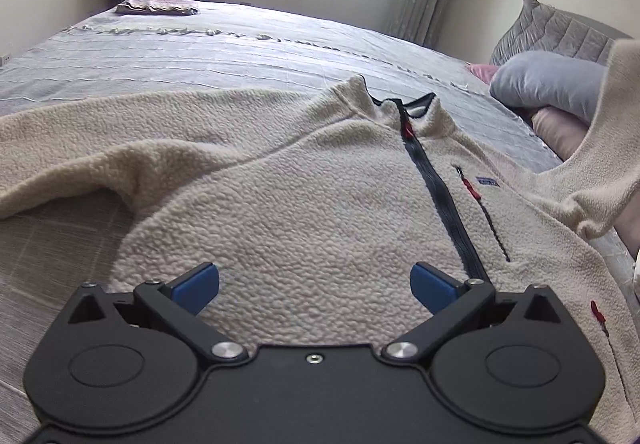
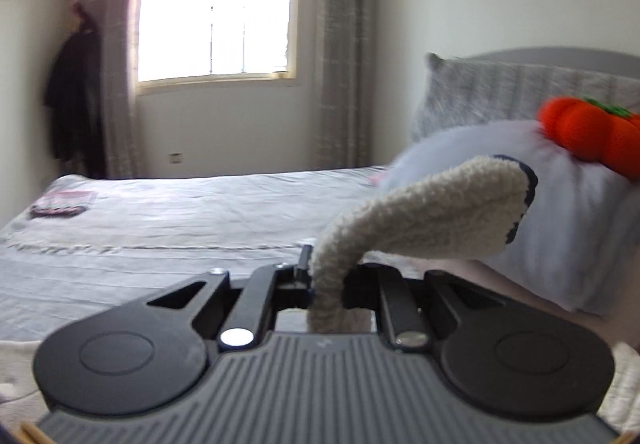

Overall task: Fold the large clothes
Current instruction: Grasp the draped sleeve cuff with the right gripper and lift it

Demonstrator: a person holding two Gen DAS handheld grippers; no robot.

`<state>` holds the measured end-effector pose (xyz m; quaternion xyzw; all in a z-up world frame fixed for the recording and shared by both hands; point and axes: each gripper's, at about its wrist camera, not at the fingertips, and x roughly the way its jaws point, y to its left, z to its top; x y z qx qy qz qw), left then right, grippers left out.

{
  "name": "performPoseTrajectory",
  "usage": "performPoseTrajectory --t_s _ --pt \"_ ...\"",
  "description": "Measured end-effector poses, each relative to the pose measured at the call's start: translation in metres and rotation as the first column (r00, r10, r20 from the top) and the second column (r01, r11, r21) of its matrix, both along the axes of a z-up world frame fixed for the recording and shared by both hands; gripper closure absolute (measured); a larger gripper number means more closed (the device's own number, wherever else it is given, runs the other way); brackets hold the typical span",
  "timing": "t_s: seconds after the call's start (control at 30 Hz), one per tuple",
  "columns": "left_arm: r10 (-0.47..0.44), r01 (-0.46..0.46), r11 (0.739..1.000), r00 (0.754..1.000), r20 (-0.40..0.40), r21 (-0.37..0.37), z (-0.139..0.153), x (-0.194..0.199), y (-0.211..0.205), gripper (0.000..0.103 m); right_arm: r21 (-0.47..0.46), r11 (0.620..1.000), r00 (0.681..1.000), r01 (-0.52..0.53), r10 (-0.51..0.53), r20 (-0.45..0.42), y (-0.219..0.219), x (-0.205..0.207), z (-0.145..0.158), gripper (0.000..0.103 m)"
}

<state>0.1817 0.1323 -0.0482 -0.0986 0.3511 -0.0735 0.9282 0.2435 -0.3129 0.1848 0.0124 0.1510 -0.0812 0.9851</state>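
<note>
A cream fleece jacket (image 1: pixel 304 196) with a dark front zip lies face up on the bed, collar toward the far side. My left gripper (image 1: pixel 314 284) is open, its blue pads spread just above the jacket's lower front. One sleeve (image 1: pixel 616 148) is lifted at the right. In the right wrist view my right gripper (image 2: pixel 326 280) is shut on that cream sleeve (image 2: pixel 424 216), which sticks up and forward with its dark-trimmed cuff toward the pillows.
The grey striped bedspread (image 1: pixel 200 52) stretches to a window wall. A folded cloth (image 1: pixel 158 7) lies at the far corner. Grey and pink pillows (image 1: pixel 552 84) and an orange plush pumpkin (image 2: pixel 592 136) sit at the headboard side. Dark clothes (image 2: pixel 74 100) hang by the curtain.
</note>
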Motion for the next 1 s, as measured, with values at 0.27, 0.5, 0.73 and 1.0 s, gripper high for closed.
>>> performPoseTrajectory --t_s 0.27,0.5,0.73,1.0 --pt "0.047 -0.047 0.999 0.999 0.015 0.008 0.003 0.001 0.021 0.000 -0.014 0.959 0.953 -0.283 0.279 -0.118 0.161 0.046 -0.029 0.092" --pt "0.102 -0.102 0.994 0.995 0.010 -0.026 0.002 0.003 0.045 0.000 0.034 0.871 0.815 -0.490 0.471 -0.336 0.302 0.069 -0.123 0.091" --pt "0.146 -0.145 0.988 0.989 0.001 -0.058 -0.003 0.006 0.065 0.000 0.145 0.814 0.651 -0.562 0.543 -0.529 0.352 0.057 -0.197 0.044" --pt "0.093 -0.081 0.969 0.995 0.043 -0.233 0.001 0.010 0.070 0.000 0.288 0.825 0.711 -0.487 0.566 -0.418 0.243 0.036 -0.171 0.029"
